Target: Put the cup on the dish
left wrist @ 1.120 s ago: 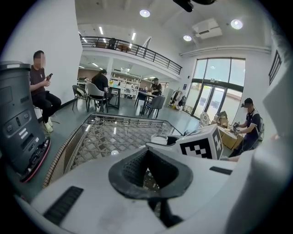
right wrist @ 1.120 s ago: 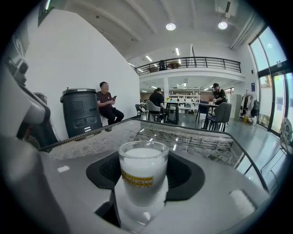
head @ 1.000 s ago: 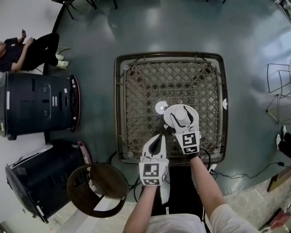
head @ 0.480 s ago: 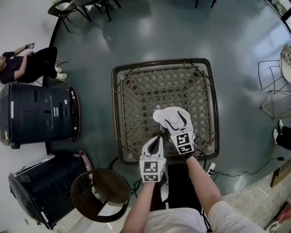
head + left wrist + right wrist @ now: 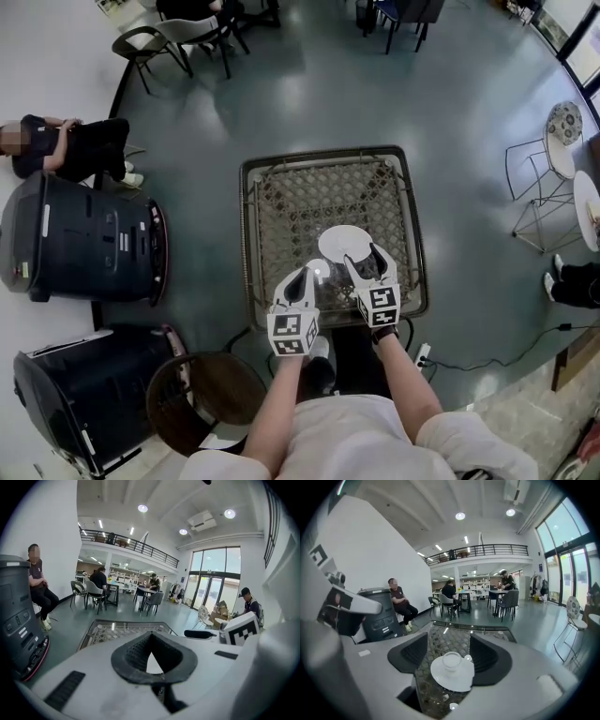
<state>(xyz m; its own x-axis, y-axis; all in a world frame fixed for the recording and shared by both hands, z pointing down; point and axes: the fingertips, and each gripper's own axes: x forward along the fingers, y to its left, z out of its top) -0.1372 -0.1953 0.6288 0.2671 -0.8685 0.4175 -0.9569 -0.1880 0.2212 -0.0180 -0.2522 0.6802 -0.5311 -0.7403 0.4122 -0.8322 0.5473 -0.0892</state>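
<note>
right claw (image 5: pixel 367 263) withdrawn, closing, empty | cup (image 5: pixel 451 660) upright on dish (image 5: pixel 451 678)

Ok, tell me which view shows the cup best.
The right gripper view: the cup stands upright on the dish, close and unobstructed. The head view shows only a white disc from above, the cup hard to tell apart. The left gripper view shows no recognisable cup.

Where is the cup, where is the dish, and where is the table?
cup (image 5: pixel 451 665): right gripper view, on its front wall.
dish (image 5: pixel 453 682): right gripper view, on the bare near part, in front of the cup.
table (image 5: pixel 291 202): head view, on the woven top, far left part.
</note>
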